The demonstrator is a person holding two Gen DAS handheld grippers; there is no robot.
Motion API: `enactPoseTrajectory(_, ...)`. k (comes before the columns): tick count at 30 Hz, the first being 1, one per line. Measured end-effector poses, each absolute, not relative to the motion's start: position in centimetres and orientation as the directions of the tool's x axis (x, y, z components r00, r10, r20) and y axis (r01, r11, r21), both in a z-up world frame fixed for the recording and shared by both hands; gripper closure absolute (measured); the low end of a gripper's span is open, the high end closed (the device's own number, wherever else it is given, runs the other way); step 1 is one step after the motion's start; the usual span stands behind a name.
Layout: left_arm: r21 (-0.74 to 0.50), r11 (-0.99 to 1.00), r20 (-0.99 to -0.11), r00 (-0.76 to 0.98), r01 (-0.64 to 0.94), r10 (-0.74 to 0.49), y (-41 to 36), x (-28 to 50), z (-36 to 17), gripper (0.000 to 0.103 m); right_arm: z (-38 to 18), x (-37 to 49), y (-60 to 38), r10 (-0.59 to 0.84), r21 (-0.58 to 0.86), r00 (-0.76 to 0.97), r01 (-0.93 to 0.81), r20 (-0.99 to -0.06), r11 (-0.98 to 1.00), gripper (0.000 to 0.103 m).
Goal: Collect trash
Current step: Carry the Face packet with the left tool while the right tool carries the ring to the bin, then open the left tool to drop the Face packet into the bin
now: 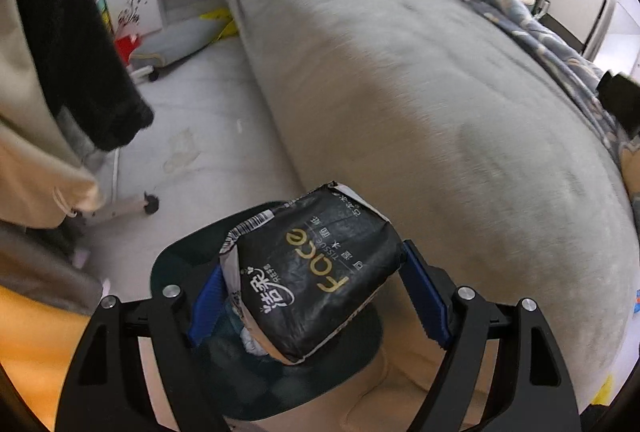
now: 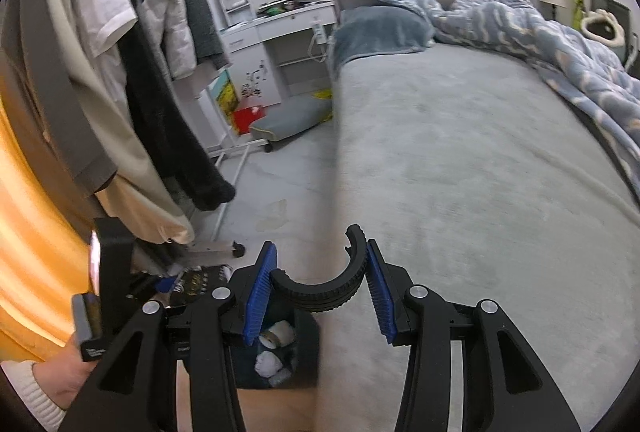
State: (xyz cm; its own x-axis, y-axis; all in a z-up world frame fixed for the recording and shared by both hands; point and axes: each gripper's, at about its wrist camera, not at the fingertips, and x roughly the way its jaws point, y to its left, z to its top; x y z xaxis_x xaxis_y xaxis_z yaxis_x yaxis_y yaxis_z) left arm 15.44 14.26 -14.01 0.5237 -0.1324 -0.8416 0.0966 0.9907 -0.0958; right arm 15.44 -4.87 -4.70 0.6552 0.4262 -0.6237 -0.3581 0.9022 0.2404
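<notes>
My left gripper [image 1: 316,284] is shut on a black tissue pack [image 1: 316,272] with gold "Face" lettering, held right above the dark trash bin [image 1: 256,388] beside the bed. My right gripper [image 2: 318,280] is shut on a curved black ribbed rubber piece [image 2: 320,292], held above the same bin [image 2: 308,336], which holds white crumpled paper and a roll core [image 2: 278,336]. The left gripper and its tissue pack [image 2: 196,282] show at the lower left of the right wrist view.
A grey bed [image 2: 460,160] with a blue quilt [image 2: 560,48] fills the right. A clothes rack on wheels with hanging coats [image 2: 152,80] stands at left. A white dresser [image 2: 280,32], a red box [image 2: 246,116] and a grey cushion [image 2: 292,118] are at the back.
</notes>
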Motion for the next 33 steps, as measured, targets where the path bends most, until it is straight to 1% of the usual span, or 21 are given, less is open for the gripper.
enactPoseTrajectory(10, -0.109, 0.993, -0.895, 0.431, 0.049, -0.119, 18.5, 15.2, -16.6, 0.021, -4.9, 16.0, 0.7, 0.470, 0.241, 0.618, -0.419, -0.631, 0.875, 0.057)
enactPoseTrajectory(18, -0.151, 0.988, -0.928, 0.345, 0.003, -0.143, 21.2, 14.9, -18.6, 0.020, -5.6, 16.5, 4.8, 0.491, 0.239, 0.583, -0.456, -0.647, 0.857, 0.057)
enactPoseTrajectory(23, -0.173, 0.985, -0.935, 0.312, 0.007, -0.167, 22.3, 14.6, -19.2, 0.018, -6.4, 16.9, 7.2, 0.495, 0.234, 0.556, -0.475, -0.668, 0.848, 0.057)
enactPoseTrajectory(24, -0.174, 0.985, -0.935, 0.312, 0.008, -0.168, 22.4, 14.5, -19.2, 0.017, -6.5, 17.0, 7.6, 0.495, 0.232, 0.552, -0.477, -0.672, 0.847, 0.057)
enactPoseTrajectory(30, -0.188, 0.982, -0.932, 0.318, -0.011, -0.175, 24.4, 14.2, -19.0, 0.016, -7.8, 17.4, 9.7, 0.484, 0.220, 0.527, -0.486, -0.698, 0.846, 0.057)
enactPoseTrajectory(33, -0.203, 0.979, -0.928, 0.324, -0.024, -0.185, 25.6, 14.1, -18.8, 0.013, -8.6, 17.6, 10.5, 0.475, 0.211, 0.515, -0.489, -0.714, 0.847, 0.057)
